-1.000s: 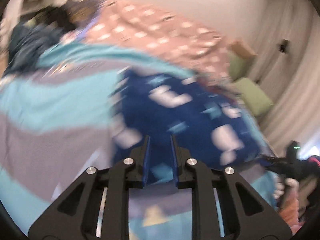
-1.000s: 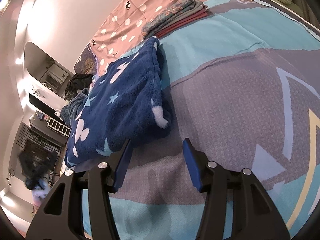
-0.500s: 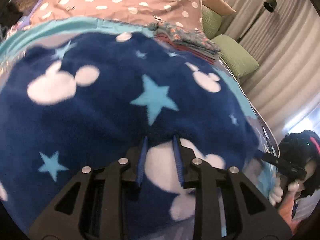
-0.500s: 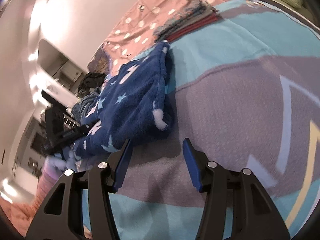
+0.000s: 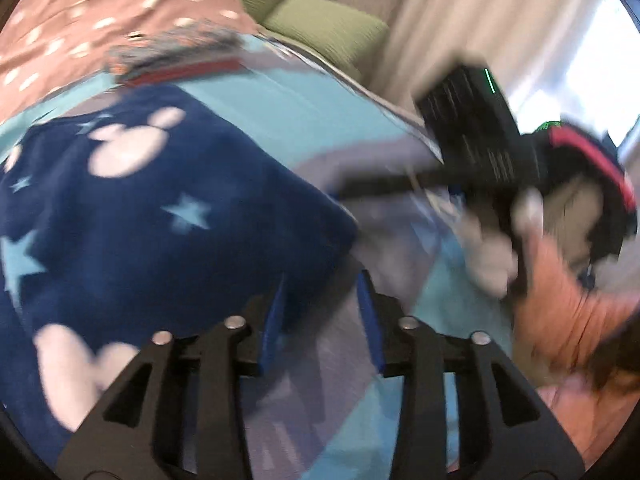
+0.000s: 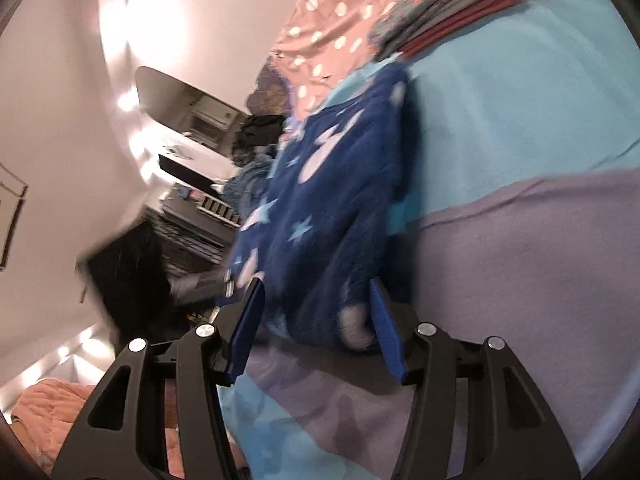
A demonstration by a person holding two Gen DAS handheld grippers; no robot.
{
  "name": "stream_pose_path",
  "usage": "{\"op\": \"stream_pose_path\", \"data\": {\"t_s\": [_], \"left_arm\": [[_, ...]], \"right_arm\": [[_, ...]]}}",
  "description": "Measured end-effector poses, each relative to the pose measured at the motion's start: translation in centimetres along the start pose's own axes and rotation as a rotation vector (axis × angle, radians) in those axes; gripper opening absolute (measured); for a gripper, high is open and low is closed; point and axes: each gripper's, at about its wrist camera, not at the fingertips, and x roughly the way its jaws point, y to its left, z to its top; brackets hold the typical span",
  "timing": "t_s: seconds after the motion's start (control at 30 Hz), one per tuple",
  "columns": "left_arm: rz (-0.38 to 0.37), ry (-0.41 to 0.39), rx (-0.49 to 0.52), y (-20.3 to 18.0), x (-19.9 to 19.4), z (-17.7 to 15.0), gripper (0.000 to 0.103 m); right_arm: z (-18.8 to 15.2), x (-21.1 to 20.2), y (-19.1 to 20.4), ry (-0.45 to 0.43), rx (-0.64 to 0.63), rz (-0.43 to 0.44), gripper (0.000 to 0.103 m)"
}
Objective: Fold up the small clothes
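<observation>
Left gripper (image 5: 320, 308) has slid off the blue fleece (image 5: 140, 220), jaws just opening, nothing between. Right gripper (image 6: 316, 320) is half-open, straddling the fleece corner without pinching it.

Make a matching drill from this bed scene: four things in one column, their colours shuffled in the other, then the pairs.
Things:
1. fleece garment
2. pillow
3. dotted cover
4. folded stack's bottom piece

Colours:
A. green
B. dark red
C. navy with pale stars
D. pink with white spots

Pairs: 1-C, 2-A, 3-D, 4-B
</observation>
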Motion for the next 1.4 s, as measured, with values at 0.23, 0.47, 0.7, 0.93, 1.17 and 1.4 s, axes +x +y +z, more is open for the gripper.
{"op": "stream_pose_path", "data": {"t_s": [0.23,0.47,0.7,0.93,1.17,1.4], "left_arm": [[0.123,-0.006,0.146,-3.0,3.2,1.3,0.053],[0.167,0.029,0.148,-2.8,5.8,0.5,0.050],[0.099,0.017,0.091,-1.8,4.8,-0.1,0.045],[0.089,0.000,0.091,-1.4,4.5,-0.2,0.045],[0.056,-0.027,0.080,-0.2,3.7,-0.3,0.045],[0.023,-0.058,0.088,0.0,3.0,-1.2,0.046]], "right_arm": [[5.9,-0.6,0.3,0.001,-0.050,-0.182,0.041],[8.9,6.2,-1.0,0.177,0.007,-0.069,0.048],[12.1,11.4,2.4,0.186,-0.034,0.075,0.041],[12.9,13.3,0.4,0.105,-0.126,-0.333,0.030],[12.4,6.6,0.1,-0.118,-0.060,-0.460,0.029],[4.9,7.2,4.2,0.236,-0.252,-0.158,0.027]]}}
